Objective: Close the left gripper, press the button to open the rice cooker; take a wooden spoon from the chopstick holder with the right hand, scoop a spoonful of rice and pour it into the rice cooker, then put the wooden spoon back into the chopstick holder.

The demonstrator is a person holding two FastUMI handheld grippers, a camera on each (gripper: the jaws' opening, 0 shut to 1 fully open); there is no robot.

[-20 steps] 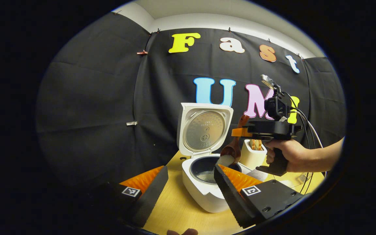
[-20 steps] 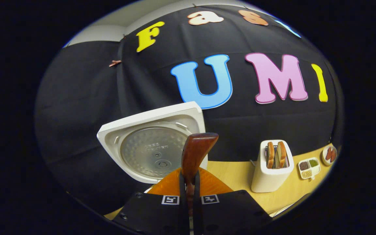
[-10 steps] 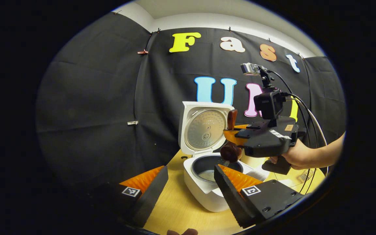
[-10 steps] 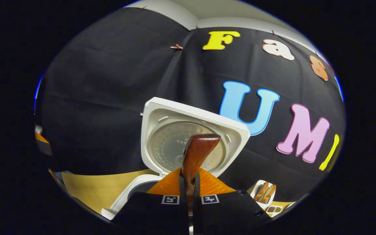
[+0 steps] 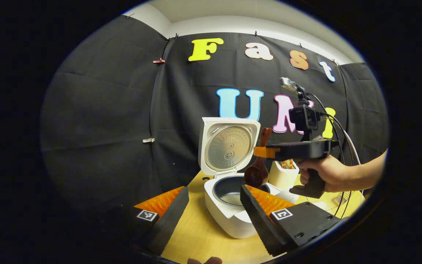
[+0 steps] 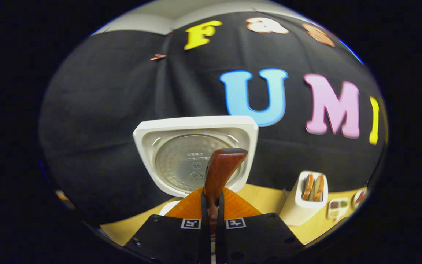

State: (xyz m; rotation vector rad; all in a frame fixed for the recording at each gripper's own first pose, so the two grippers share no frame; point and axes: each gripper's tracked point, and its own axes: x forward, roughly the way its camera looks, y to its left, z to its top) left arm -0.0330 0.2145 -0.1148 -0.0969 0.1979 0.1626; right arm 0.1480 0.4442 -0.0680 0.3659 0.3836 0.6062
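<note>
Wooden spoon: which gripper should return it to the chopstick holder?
Right. The right gripper is clamped on the wooden spoon above the rice cooker, with the chopstick holder just beside it. The left gripper is open, holding nothing.

left gripper view: low, farther back | right gripper view: closer, seemingly tilted up | shared: rice cooker (image 5: 229,176) lid

Wooden spoon (image 6: 219,172) bowl hidden below right gripper (image 6: 211,216) fingers. Rice cooker (image 5: 229,216) pot partly masked by left gripper's finger (image 5: 260,216) (contents unclear). Small dishes (image 6: 337,209) blurred.
</note>
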